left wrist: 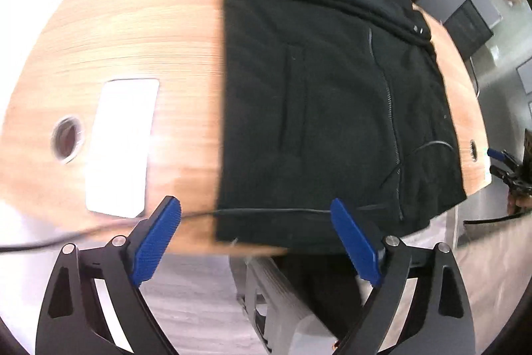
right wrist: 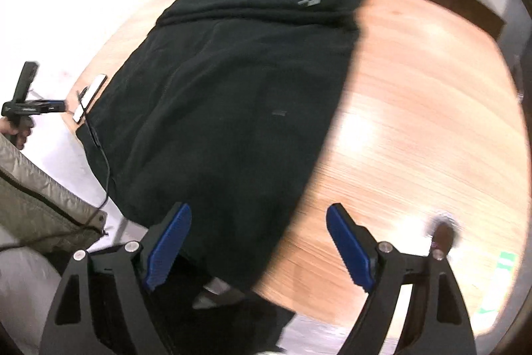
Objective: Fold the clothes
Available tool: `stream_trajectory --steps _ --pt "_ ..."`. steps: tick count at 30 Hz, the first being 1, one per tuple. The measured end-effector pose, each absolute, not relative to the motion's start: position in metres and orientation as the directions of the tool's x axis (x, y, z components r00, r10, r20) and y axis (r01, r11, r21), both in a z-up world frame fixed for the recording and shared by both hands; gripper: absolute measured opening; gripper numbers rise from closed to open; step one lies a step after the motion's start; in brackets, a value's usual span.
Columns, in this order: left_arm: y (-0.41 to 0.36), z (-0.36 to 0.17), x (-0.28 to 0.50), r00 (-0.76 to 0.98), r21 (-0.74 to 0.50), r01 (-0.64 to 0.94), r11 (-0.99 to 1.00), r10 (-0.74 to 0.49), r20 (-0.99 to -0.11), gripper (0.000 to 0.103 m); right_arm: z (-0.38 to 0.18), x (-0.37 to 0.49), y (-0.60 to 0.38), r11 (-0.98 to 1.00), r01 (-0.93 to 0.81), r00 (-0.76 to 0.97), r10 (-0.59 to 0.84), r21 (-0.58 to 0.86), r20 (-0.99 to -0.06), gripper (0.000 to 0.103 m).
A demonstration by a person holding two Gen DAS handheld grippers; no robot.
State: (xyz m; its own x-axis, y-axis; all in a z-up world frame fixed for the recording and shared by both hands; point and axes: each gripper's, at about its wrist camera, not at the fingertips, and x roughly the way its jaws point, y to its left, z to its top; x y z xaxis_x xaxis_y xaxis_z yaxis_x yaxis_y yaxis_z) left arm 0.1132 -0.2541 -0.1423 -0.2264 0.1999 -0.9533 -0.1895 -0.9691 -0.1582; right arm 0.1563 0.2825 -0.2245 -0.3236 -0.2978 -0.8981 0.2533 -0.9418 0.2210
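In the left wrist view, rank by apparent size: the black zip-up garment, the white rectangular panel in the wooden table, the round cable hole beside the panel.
1. Black zip-up garment
2. White rectangular panel
3. Round cable hole

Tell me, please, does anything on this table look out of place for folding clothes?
Yes. A thin black cable lies across the near hem of the black jacket and trails off over the wooden table. It could catch in a fold. Both grippers, left and right, are open and hold nothing.
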Motion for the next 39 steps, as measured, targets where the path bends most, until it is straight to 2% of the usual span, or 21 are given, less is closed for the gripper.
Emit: stream_trajectory --steps 3,5,10,15,22,25,26,29,30,31,32,33,34,35,39 --pt "-0.264 -0.138 0.121 -0.235 -0.12 -0.195 -0.973 0.165 -0.958 0.101 -0.207 0.183 0.328 -0.962 0.225 -0.353 -0.226 0.153 -0.908 0.087" --pt "-0.257 -0.152 0.111 -0.219 -0.17 -0.202 -0.965 0.213 -0.952 0.101 -0.205 0.191 0.345 -0.963 0.233 -0.364 -0.214 0.134 -0.906 0.087" --pt "-0.232 -0.198 0.083 -0.116 -0.267 -0.294 -0.917 0.312 -0.943 0.101 -0.224 0.187 0.318 -0.913 0.268 -0.3 -0.384 0.309 -0.874 0.087" --pt "-0.239 -0.232 0.064 -0.037 -0.342 -0.261 -0.903 0.364 -0.931 0.1 -0.253 0.187 0.291 -0.864 0.284 -0.236 -0.483 0.415 -0.843 0.087" --pt "-0.243 -0.243 0.069 -0.03 -0.412 -0.264 -0.872 0.434 -0.9 0.102 -0.278 0.174 0.283 -0.858 0.271 -0.247 -0.5 0.437 -0.83 0.085" --pt "-0.243 -0.243 0.07 -0.029 -0.42 -0.267 -0.868 0.443 -0.896 0.102 -0.291 0.169 0.278 -0.86 0.268 -0.246 -0.497 0.434 -0.832 0.082" --pt "-0.243 -0.243 0.07 -0.025 -0.42 -0.272 -0.866 0.443 -0.896 0.101 -0.295 0.168 0.276 -0.86 0.268 -0.246 -0.496 0.434 -0.833 0.078" --pt "-0.244 -0.243 0.073 -0.019 -0.407 -0.295 -0.864 0.431 -0.902 0.088 -0.302 0.167 0.273 -0.862 0.254 -0.254 -0.498 0.439 -0.829 0.072" --pt "-0.248 -0.244 0.071 -0.022 -0.402 -0.288 -0.869 0.426 -0.905 0.081 -0.303 0.169 0.273 -0.861 0.246 -0.26 -0.5 0.444 -0.826 0.07" --pt "-0.253 -0.246 0.068 -0.024 -0.399 -0.278 -0.874 0.422 -0.906 0.073 -0.302 0.171 0.273 -0.86 0.244 -0.26 -0.503 0.449 -0.824 0.06" --pt "-0.257 -0.248 0.066 -0.027 -0.396 -0.268 -0.878 0.417 -0.908 0.067 -0.302 0.172 0.272 -0.857 0.248 -0.25 -0.508 0.453 -0.824 0.038" --pt "-0.262 -0.25 0.064 -0.021 -0.393 -0.247 -0.886 0.41 -0.912 0.052 -0.304 0.172 0.27 -0.852 0.248 -0.23 -0.514 0.461 -0.826 0.032" --pt "-0.267 -0.251 0.062 -0.013 -0.389 -0.223 -0.894 0.402 -0.915 0.023 -0.306 0.173 0.27 -0.847 0.238 -0.209 -0.523 0.475 -0.827 0.018" --pt "-0.272 -0.254 0.06 0.006 -0.386 -0.2 -0.901 0.393 -0.92 0.013 -0.308 0.174 0.271 -0.841 0.22 -0.197 -0.534 0.493 -0.822 0.014" --pt "-0.278 -0.259 0.056 0.049 -0.442 -0.129 -0.887 0.44 -0.897 0.012 -0.311 0.17 0.277 -0.815 0.149 -0.166 -0.579 0.56 -0.798 0.011"
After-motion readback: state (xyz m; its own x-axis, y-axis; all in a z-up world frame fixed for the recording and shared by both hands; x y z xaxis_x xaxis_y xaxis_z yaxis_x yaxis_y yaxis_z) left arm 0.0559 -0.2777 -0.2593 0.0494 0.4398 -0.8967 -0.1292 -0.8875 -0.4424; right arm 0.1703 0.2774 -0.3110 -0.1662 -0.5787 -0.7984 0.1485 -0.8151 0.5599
